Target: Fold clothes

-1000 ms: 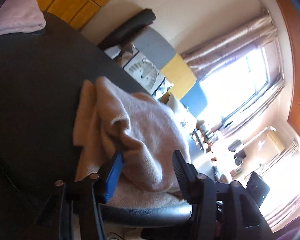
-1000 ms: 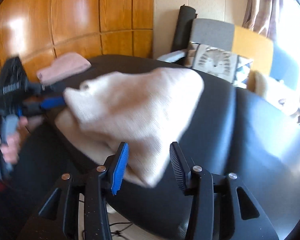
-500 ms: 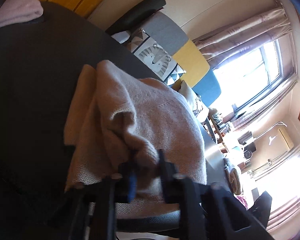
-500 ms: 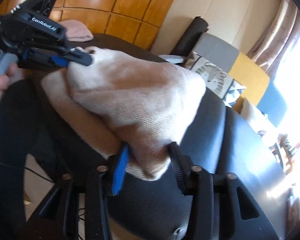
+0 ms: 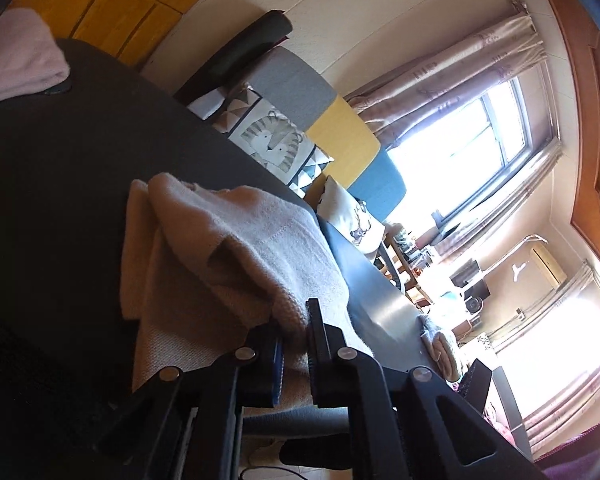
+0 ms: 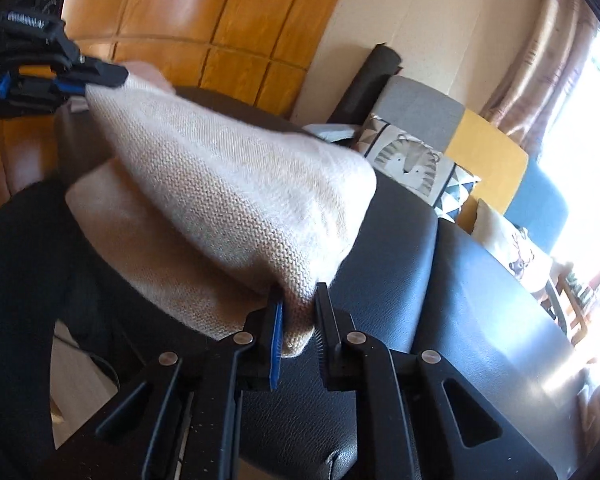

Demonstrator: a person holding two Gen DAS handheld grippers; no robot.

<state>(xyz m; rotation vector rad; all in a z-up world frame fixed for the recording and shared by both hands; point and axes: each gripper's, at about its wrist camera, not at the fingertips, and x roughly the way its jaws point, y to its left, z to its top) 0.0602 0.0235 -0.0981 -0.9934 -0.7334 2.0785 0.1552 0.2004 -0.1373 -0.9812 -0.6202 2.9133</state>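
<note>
Between the narrowed jaws of the right gripper (image 6: 298,322), a corner of the beige knit sweater (image 6: 228,200) is pinched; the left gripper (image 5: 294,338) clamps another corner. Its lifted fold hangs over a lower layer on the black leather surface (image 6: 440,280). Wooden panels (image 6: 220,20) and a tiger cushion (image 6: 410,164) stand behind.

cream knit sweater (image 6: 236,200); black surface (image 6: 440,280); tiger-print cushion (image 6: 412,164).

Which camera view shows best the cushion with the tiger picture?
The left wrist view: the white cushion with the grey tiger print shows whole there, against the grey, yellow and blue sofa. The right wrist view shows the same cushion smaller and a little blurred.
</note>
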